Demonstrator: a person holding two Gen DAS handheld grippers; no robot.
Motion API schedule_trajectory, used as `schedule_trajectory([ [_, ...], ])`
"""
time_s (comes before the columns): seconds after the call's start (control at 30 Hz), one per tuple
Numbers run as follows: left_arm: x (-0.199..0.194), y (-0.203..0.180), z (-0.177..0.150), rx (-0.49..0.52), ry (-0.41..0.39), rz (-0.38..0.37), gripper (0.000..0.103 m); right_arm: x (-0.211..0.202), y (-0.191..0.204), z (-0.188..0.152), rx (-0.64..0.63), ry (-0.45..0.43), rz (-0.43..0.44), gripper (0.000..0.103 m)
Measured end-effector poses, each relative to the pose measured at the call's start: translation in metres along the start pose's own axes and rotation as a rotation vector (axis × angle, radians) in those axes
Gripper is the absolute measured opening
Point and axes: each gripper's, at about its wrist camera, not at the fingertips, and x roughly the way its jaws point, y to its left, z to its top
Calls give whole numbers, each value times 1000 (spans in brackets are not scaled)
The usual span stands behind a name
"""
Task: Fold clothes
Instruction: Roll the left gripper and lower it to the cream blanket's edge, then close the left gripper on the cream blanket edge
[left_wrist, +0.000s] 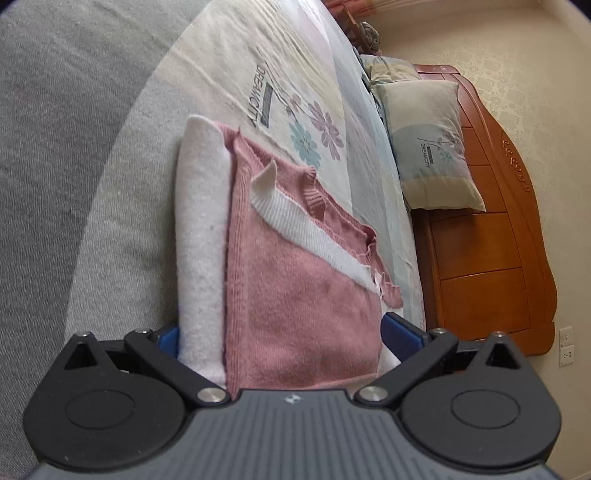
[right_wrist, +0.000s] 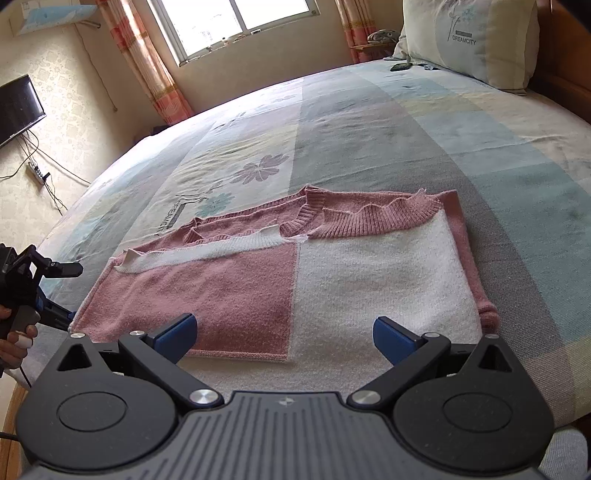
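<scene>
My left hand-held gripper (left_wrist: 280, 338): blue fingers (left_wrist: 400, 332) spread wide; my right hand-held gripper (right_wrist: 282, 334): likewise spread; my left hand (right_wrist: 13, 332) gripping its handle.

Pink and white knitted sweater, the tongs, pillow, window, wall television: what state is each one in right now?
Pink and white knitted sweater: partly folded, flat on the bed.
Left tongs: open, fingers either side of the sweater's edge.
Right tongs: open, at the sweater's near edge.
Floral pillow: propped against the headboard.
Window: curtains drawn back, daylight coming in.
Wall television: screen dark.
</scene>
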Motion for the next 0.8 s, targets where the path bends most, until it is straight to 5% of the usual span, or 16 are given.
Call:
schedule_trajectory([
  [0.23, 24, 9, 41, -19, -4, -61, 102, -8, 15, -4, -67, 1, -11, 103],
  [0.47, 24, 5, 23, 26, 137, -100, 102, -8, 24, -5, -77, 4, -3, 103],
  [0.67, 42, 6, 49, -18, 172, -86, 102, -6, 32, -7, -114, 20, -10, 103],
  [0.73, 42, 5, 48, 1, 176, -71, 98, -5, 31, -8, -106, 20, -11, 103],
  [0.8, 37, 9, 45, 21, 161, -58, 80, -3, 29, -9, -91, 24, -12, 103],
])
